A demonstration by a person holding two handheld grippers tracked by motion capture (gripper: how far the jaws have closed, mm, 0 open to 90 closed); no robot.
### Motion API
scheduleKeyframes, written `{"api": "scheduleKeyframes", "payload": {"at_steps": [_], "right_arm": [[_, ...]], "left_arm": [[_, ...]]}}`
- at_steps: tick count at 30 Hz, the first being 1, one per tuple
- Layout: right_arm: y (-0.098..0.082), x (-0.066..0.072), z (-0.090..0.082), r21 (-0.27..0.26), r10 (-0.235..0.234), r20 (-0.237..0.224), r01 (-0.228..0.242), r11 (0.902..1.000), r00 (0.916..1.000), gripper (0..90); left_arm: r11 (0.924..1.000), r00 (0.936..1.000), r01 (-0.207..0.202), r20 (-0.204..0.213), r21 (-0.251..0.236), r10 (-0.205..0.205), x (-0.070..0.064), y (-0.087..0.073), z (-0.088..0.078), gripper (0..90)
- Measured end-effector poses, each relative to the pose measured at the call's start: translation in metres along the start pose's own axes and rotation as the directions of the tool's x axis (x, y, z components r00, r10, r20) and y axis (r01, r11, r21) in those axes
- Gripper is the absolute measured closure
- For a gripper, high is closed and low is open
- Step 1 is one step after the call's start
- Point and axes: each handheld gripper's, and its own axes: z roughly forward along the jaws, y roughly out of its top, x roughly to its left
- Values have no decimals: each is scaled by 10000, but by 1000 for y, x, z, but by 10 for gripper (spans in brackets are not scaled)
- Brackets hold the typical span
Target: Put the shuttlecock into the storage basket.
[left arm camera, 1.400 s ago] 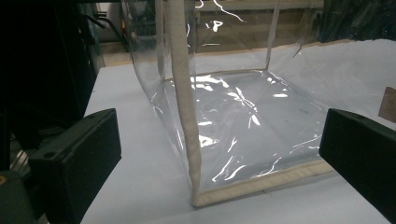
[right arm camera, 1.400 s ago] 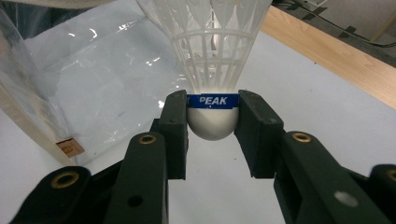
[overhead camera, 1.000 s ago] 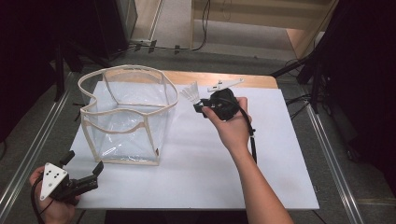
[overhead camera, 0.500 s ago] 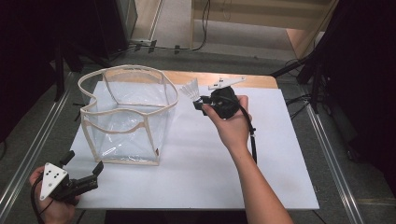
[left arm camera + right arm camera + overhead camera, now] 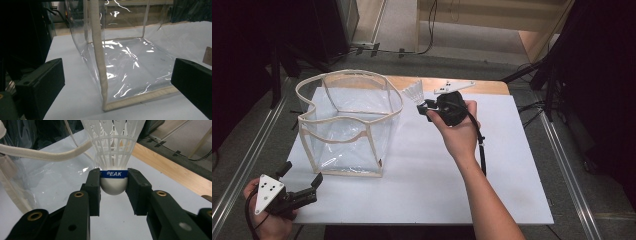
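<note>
Beside the clear bag's (image 5: pixel 346 125) far right corner, just off its cream-trimmed rim, a white shuttlecock (image 5: pixel 413 93) is held above the counter (image 5: pixel 437 180) by the right gripper (image 5: pixel 424 106). The shuttlecock's rounded white cork base, ringed by a blue band printed with white letters, is seen clamped between the two black jaws in the right gripper view, where the shuttlecock (image 5: pixel 113 157) stands with its plastic skirt fanning away from the right gripper (image 5: pixel 113 182). The pads are pressed against both sides of the base. The skirt is pointed toward the bag's rim, whose cream trim (image 5: pixel 45 153) is seen just beside it; whether the two touch cannot be told.

The bag is stood upright on the white counter with its mouth open, its transparent walls edged in cream binding. Near the bag's front left corner, low over the counter's near edge, the left gripper (image 5: pixel 302 190) is held level in the person's hand, with a grey three-cornered plate on top. Its jaws are spread wide apart with nothing between them. In the left gripper view the bag (image 5: pixel 125 60) is framed between those jaws, one cream corner seam (image 5: pixel 100 57) standing nearest, and the left gripper (image 5: pixel 117 87) is kept clear of it.

Beyond the bag's far right corner, on the wooden strip of the counter, a white flat plate (image 5: pixel 454 86) is laid.
</note>
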Motion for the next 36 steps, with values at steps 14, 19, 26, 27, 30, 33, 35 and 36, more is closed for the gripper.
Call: {"api": "scheduleKeyframes", "payload": {"at_steps": [14,19,26,27,30,33,35,36], "right_arm": [[12,8,-2,-458,-169,-140,162,9988,9998,630],[14,11,-1,-594,-177,-213,164,9981,9996,630],[16,16,1,-727,-234,-341,209,9971,9991,630],[17,16,1,-738,-237,-353,211,9971,9991,630],[18,18,2,-798,-251,-394,218,9966,9989,630],[19,20,2,-860,-236,-425,199,9961,9988,629],[20,21,2,-896,-298,-443,257,9956,9986,630],[20,22,3,-912,-289,-446,247,9955,9986,630]], "left_arm": [[10000,10000,4,1,-14,-4,0,0,0,0],[10000,10000,3,5,-22,-3,0,0,0,0],[10000,10000,10,6,-26,-10,1,0,0,0],[10000,10000,17,-2,-21,-17,1,0,0,0],[10000,10000,10,5,-19,-10,1,0,0,0],[10000,10000,24,-6,-14,-24,1,0,0,0],[10000,10000,26,-7,-16,-26,1,0,0,0],[10000,10000,26,-7,-20,-26,1,0,0,0]]}}
